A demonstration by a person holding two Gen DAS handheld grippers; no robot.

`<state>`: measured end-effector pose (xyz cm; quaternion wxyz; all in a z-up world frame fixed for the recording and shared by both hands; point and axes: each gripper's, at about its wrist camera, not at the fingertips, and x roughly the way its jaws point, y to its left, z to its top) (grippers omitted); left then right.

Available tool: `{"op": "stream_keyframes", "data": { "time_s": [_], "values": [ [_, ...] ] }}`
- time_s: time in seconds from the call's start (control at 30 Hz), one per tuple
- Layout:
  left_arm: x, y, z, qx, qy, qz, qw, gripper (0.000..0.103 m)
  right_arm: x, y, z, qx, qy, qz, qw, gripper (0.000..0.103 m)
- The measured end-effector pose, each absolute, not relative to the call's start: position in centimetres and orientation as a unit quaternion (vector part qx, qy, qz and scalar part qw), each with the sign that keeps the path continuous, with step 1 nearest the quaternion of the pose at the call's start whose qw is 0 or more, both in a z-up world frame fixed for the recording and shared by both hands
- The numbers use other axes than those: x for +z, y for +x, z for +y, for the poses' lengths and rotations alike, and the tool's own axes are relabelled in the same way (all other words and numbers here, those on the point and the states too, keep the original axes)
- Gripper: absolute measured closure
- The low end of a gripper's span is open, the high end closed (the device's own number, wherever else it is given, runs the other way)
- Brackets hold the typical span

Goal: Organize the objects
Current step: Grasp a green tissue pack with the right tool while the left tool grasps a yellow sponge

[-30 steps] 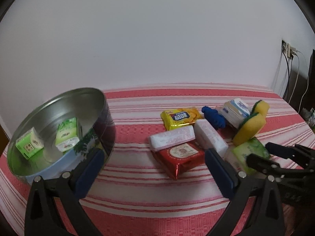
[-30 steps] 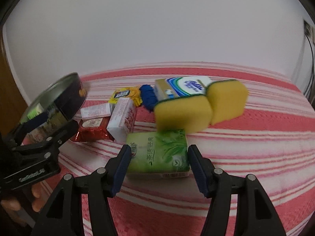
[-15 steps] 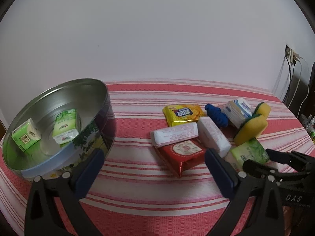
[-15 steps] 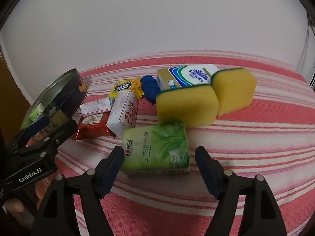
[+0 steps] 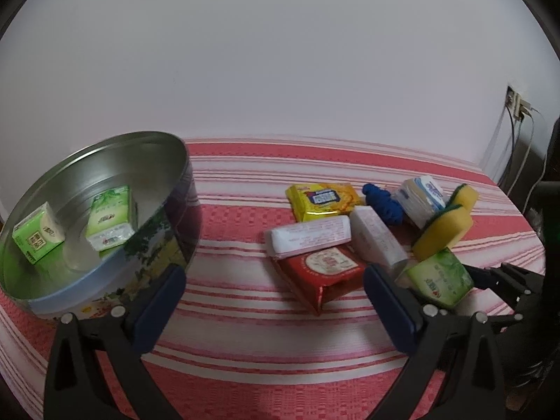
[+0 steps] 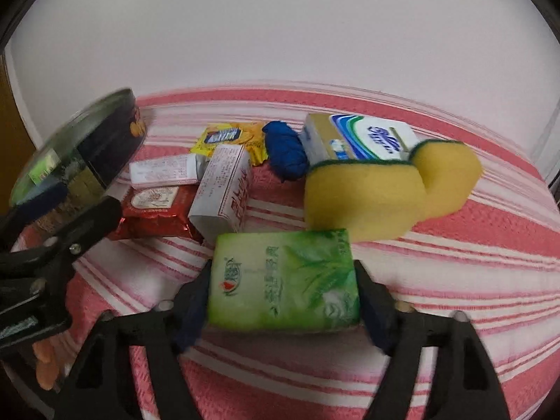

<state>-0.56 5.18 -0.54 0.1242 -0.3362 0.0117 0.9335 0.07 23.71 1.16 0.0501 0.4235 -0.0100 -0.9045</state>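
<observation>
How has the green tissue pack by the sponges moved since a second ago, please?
Yes: the green tissue pack has pulled out from under the yellow sponge, toward the camera, between the closing right tool's fingers.

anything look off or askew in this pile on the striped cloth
The two yellow sponges are propped on edge, leaning against the blue-and-white tissue pack instead of lying flat. The white packet lies partly on the red packet. Nothing looks spilled or torn.

Both cameras look forward and down along their jaws toward the wall. The left view sits back, with the tin (image 5: 105, 189) at its left and the pile mid-right. The right view is close over the green pack (image 6: 283, 276). Both show the pile, tin and striped cloth (image 5: 245, 301).
</observation>
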Motion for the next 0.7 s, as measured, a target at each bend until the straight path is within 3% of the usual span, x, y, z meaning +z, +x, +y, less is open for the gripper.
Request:
{"op": "stream_keyframes", "data": {
  "time_s": [0.2,0.4,0.53,0.7],
  "values": [
    [0.6,0.7,8.0,0.936,-0.292,0.044,0.193,0.000,3.2,4.7,29.1,-0.929,0.363,-0.063,0.035,0.030],
    [1.6,0.3,13.9,0.919,-0.279,0.091,0.264,0.001,6.3,7.3,35.2,-0.952,0.279,-0.091,-0.084,0.030],
    [0.3,-1.8,17.8,0.899,-0.318,0.122,0.274,0.023,7.1,7.0,38.1,-0.955,0.239,-0.119,-0.131,0.030],
    [-1.3,-3.3,21.6,0.880,-0.337,0.157,0.296,0.024,6.3,6.9,40.4,-0.949,0.230,-0.171,-0.134,0.029]
  ]
}}
